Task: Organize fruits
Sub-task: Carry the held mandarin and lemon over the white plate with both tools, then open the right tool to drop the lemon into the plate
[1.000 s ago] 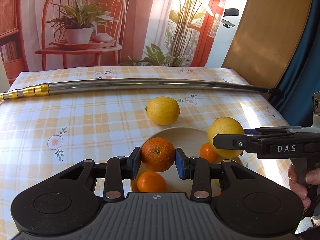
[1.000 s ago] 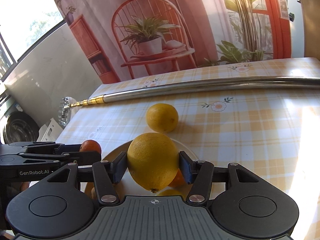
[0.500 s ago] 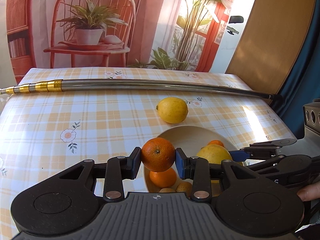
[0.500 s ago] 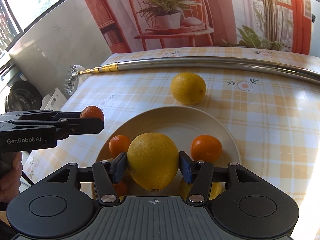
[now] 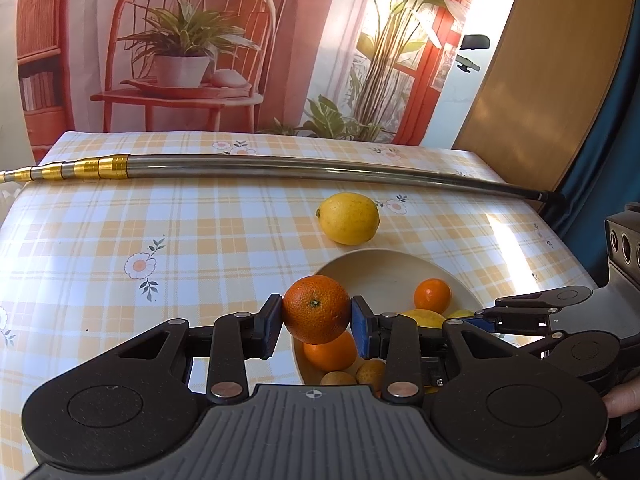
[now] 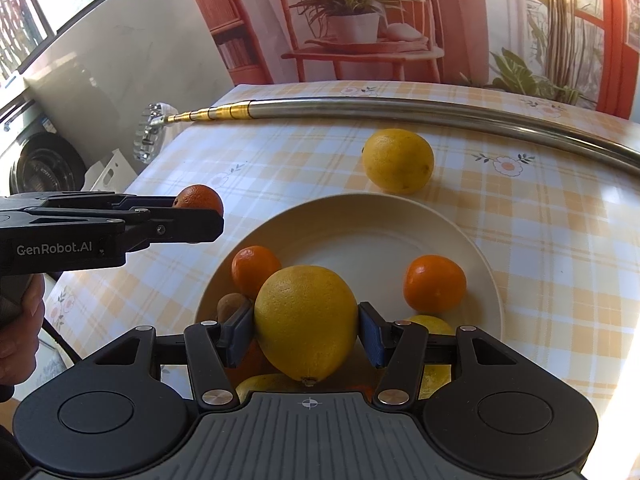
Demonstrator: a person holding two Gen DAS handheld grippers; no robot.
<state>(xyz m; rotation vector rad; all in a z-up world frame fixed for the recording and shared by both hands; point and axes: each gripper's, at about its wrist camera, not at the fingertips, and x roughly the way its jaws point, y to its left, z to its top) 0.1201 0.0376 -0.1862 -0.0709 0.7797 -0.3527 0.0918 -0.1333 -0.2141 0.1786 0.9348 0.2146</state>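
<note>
I have the left gripper (image 5: pixel 316 327) with jaws clenched on an orange (image 5: pixel 316 309) just outside the plate's (image 6: pixel 476 248) left rim, while the right gripper (image 6: pixel 306 336), clenched on a lemon (image 6: pixel 306 322), hangs nearer, directly over the plate on the desk (image 5: pixel 160 240).

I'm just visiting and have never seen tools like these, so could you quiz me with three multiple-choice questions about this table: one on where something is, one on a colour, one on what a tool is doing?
1. Where is the loose lemon?
A. on the plate
B. on the tablecloth beyond the plate
C. on the pole

2. What colour is the fruit in the left tool?
A. green
B. orange
C. red

3. What is the right tool doing?
A. clamping a lemon
B. hanging open and empty
C. gripping the plate rim

Answers: 1 B, it lies past the plate rim; 2 B, an orange sits between the pads; 3 A, both pads press the held lemon.
</note>
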